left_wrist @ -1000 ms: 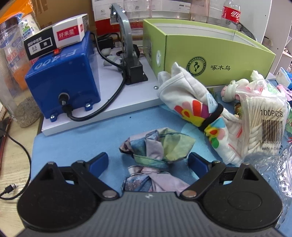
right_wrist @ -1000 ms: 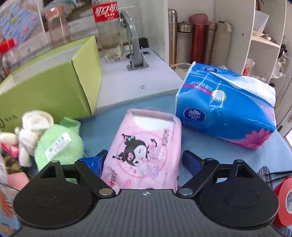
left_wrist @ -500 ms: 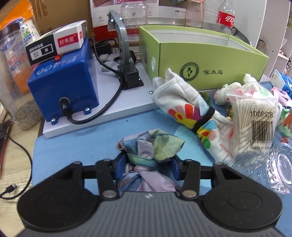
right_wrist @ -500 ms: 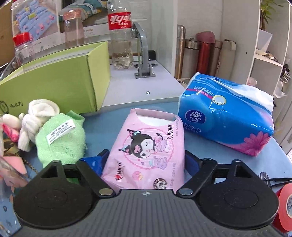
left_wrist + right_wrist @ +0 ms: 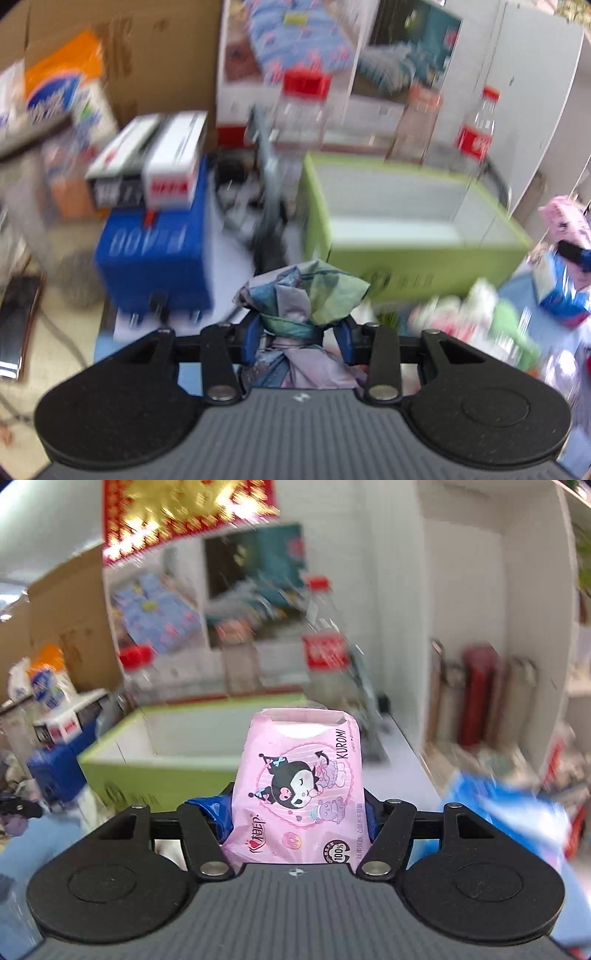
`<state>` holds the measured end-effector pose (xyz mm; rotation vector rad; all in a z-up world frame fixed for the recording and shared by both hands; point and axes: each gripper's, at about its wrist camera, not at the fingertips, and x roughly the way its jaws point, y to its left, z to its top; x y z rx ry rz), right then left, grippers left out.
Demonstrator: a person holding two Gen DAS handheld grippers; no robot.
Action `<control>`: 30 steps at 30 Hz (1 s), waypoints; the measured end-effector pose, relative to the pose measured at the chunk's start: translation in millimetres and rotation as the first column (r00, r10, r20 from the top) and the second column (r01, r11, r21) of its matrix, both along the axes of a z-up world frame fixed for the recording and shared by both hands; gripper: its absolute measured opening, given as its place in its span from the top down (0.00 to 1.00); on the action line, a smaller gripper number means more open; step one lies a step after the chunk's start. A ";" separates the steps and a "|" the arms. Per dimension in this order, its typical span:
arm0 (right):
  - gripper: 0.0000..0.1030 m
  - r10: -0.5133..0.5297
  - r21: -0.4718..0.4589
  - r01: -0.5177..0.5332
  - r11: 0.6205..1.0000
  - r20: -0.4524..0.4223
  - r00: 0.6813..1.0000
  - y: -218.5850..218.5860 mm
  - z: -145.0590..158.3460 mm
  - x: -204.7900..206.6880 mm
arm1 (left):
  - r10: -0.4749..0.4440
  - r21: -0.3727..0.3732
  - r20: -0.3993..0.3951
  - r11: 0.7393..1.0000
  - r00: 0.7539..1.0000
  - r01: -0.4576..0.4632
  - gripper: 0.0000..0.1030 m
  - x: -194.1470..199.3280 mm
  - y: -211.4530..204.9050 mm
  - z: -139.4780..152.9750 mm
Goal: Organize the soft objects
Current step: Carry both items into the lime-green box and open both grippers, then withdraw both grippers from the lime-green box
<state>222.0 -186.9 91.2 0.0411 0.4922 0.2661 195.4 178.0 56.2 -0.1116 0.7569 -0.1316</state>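
My left gripper (image 5: 297,338) is shut on a knotted pastel cloth bundle (image 5: 303,295) and holds it in the air in front of the open green box (image 5: 413,254). My right gripper (image 5: 297,821) is shut on a pink Kuromi tissue pack (image 5: 303,775) and holds it up, near the right end of the same green box (image 5: 155,771). The pink pack and the right gripper also show at the far right of the left wrist view (image 5: 565,225). The box's inside looks white and bare where it shows.
A blue machine (image 5: 155,251) with small cartons on top stands left of the box. Bottles (image 5: 476,125) and jars stand behind it. A blue tissue pack (image 5: 509,812) lies to the right. Soft toys and a green towel (image 5: 509,321) lie blurred on the blue mat.
Both grippers closed on their objects and lifted them off the mat toward the green box. The views are now higher and motion-blurred.
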 end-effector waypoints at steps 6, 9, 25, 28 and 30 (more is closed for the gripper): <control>0.52 0.122 -0.058 -0.121 0.991 0.003 0.993 55.7 22.3 82.6 | -0.032 -0.017 0.045 0.999 0.998 0.033 0.61 85.8 -36.6 26.9; 0.52 0.155 -0.056 -0.158 0.986 -0.048 0.987 72.0 13.9 111.2 | -0.042 -0.013 0.012 0.999 0.999 0.042 0.61 119.0 -50.4 19.4; 0.42 0.131 -0.056 -0.136 0.989 -0.088 0.987 85.3 0.2 114.6 | -0.013 0.090 0.030 0.996 0.999 0.010 0.28 103.3 -64.5 2.7; 0.42 0.125 -0.039 -0.127 0.991 -0.070 0.990 73.6 5.8 88.8 | 0.000 0.099 0.048 0.995 0.999 -0.005 0.28 75.3 -66.8 5.4; 0.42 0.100 -0.045 -0.102 0.994 -0.053 0.994 66.5 7.1 68.7 | 0.012 0.104 0.059 0.994 0.998 -0.018 0.28 55.3 -69.1 7.8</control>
